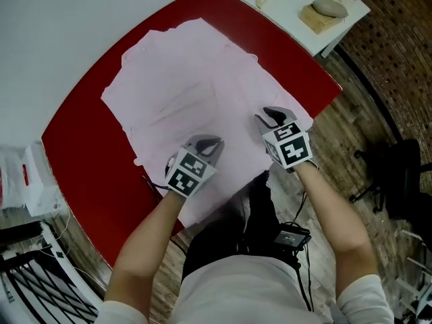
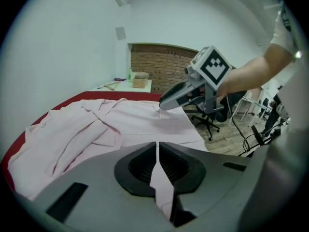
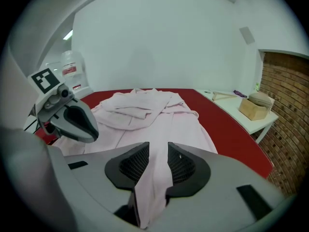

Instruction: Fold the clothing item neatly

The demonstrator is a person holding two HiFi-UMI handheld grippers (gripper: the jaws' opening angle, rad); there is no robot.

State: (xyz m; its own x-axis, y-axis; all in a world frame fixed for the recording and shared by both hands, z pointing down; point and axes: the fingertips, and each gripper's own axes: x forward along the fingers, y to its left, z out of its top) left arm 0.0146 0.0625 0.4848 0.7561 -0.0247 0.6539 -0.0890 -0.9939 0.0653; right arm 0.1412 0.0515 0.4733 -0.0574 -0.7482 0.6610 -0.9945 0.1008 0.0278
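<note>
Pink garment (image 1: pixel 196 79) rumpled mid-frame on red table (image 1: pixel 88 147), no neat fold yet. Left gripper (image 1: pixel 208 144) pinches lower hem, jaws nearly together. Right gripper (image 1: pixel 270 116) clamps thicker bunch. Folding barely begun.

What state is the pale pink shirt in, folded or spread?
Mostly spread: the pale pink shirt lies open across the red table, far end rumpled, near edge pinched by left gripper and right gripper.
</note>
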